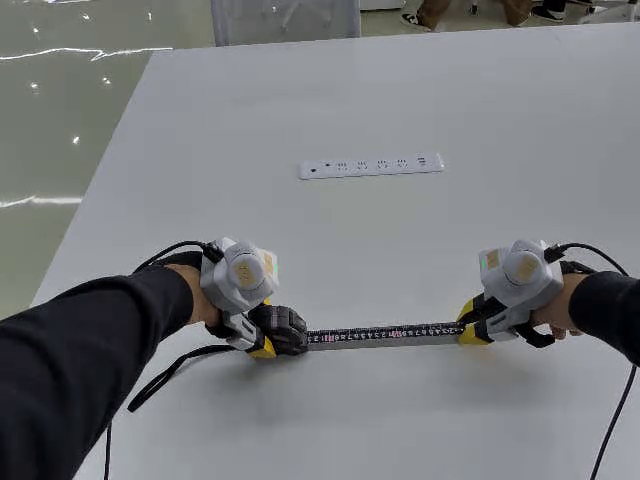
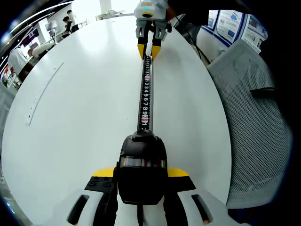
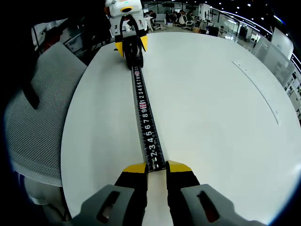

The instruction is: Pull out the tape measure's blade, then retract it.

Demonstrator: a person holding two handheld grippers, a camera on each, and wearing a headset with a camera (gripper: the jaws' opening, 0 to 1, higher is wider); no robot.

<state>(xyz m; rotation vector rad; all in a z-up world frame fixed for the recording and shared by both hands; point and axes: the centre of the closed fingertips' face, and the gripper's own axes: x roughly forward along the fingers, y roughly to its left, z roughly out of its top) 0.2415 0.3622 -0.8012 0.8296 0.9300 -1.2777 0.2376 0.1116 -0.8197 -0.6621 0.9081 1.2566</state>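
The black tape measure case [image 1: 280,329] rests on the white table, held by my left gripper [image 1: 262,345], which is shut on it. In the left gripper view the case [image 2: 142,165] sits between the yellow-tipped jaws, and the blade [image 2: 146,96] runs straight away to the other gripper [image 2: 149,49]. The dark numbered blade [image 1: 385,335] lies flat across the table. My right gripper [image 1: 470,328] is shut on the blade's end. In the right gripper view the blade [image 3: 145,117] starts between my fingertips [image 3: 155,168] and leads to the case [image 3: 132,52].
A white power strip [image 1: 372,166] lies on the table beyond the tape. Black cables trail from both grippers. A mesh chair [image 2: 254,122] stands beside the table. The table's left edge [image 1: 95,185] borders a glossy floor.
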